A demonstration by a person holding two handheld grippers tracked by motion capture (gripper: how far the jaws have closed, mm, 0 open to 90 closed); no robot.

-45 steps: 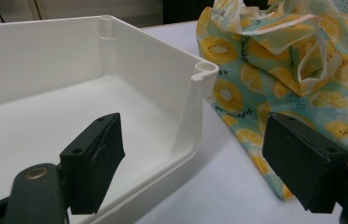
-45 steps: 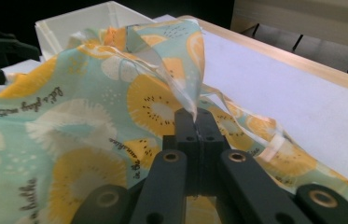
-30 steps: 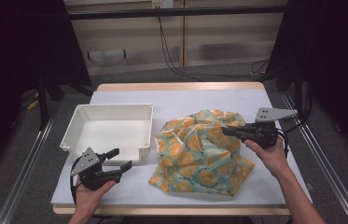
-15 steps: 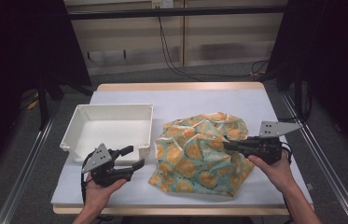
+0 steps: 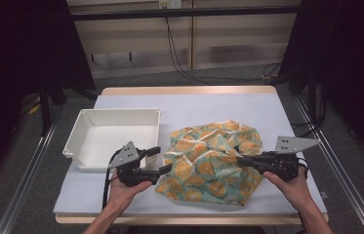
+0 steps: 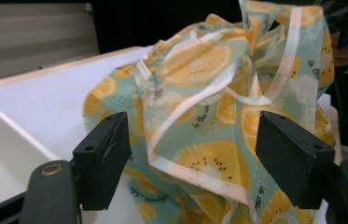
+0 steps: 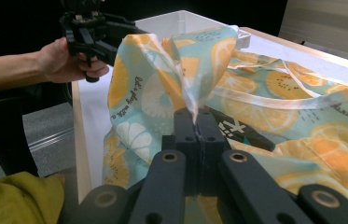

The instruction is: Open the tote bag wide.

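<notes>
**Operator:** While the right gripper [image 7: 194,122] is clenched on a fold of the cloth [image 5: 213,161], how will that material handle?

**Technician:** Judged light, soft and limp; it will drape and slide. Take hold at the pale hemmed edge [image 6: 195,173] lying between the spread jaws of the left gripper [image 5: 157,160], which is released and grasping nothing.

**Operator:** Obstructions?

**Technician:** A white tray [image 5: 84,141] sits just beyond the left gripper, beside the cloth. Nothing stands between that gripper and the cloth.
</notes>
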